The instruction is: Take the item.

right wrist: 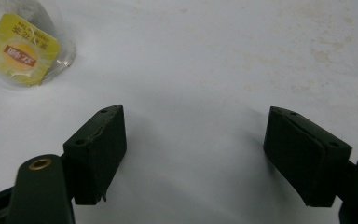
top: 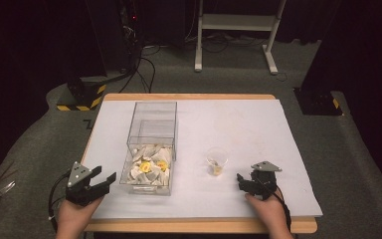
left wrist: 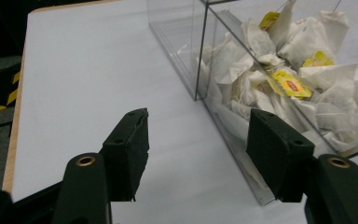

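white table cover; white frame legs; black-yellow striped base on carpet

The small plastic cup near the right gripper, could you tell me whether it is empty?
Not empty: the upright clear cup holds a yellow-tagged tea bag.

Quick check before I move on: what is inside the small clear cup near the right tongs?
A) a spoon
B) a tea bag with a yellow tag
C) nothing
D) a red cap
B: the clear cup holds a tea bag with a yellow tag, seen through its wall in the right gripper view, ahead of the open right tongs.
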